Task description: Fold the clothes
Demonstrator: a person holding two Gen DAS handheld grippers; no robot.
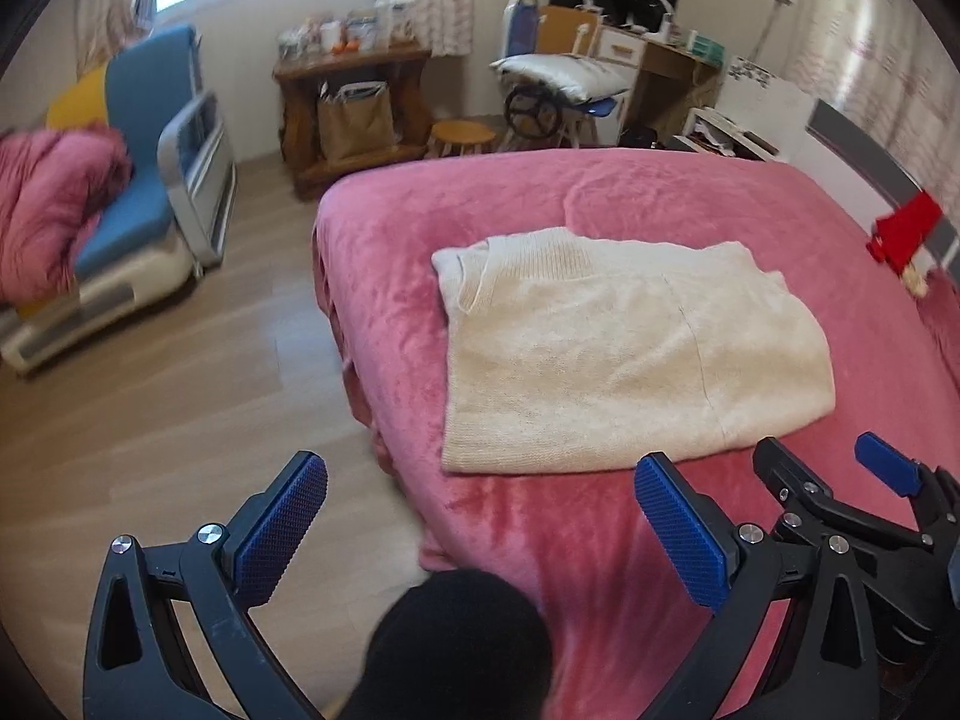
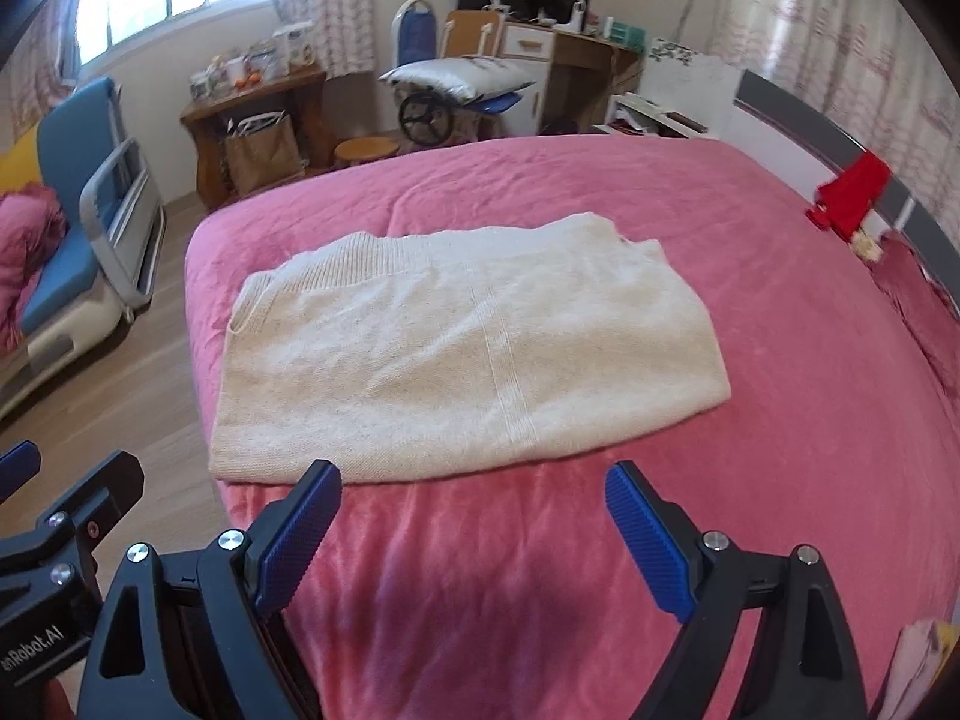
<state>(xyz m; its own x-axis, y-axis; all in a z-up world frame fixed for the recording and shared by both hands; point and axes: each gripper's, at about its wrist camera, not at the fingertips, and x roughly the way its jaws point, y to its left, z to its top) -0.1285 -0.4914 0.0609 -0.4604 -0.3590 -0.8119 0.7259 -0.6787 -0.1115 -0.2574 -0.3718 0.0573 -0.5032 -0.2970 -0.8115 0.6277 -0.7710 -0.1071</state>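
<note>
Hovering side by side over the near edge of the pink bedspread [image 2: 780,360]: left gripper [image 1: 480,480] and right gripper [image 2: 474,486], both spread wide, nothing between the blue pads [image 2: 297,546]. Cream knit sweater [image 2: 456,348] lies folded into a flat rectangle on the bed, near the foot-end corner, just beyond the fingertips, untouched. Red item [image 2: 852,192] sits by the headboard, well apart from the sweater.

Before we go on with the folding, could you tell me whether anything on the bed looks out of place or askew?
Nothing much: the cream sweater lies folded flat on the pink bedspread, its edges slightly uneven. Only a small red item at the bed's far right edge sits oddly.
</note>
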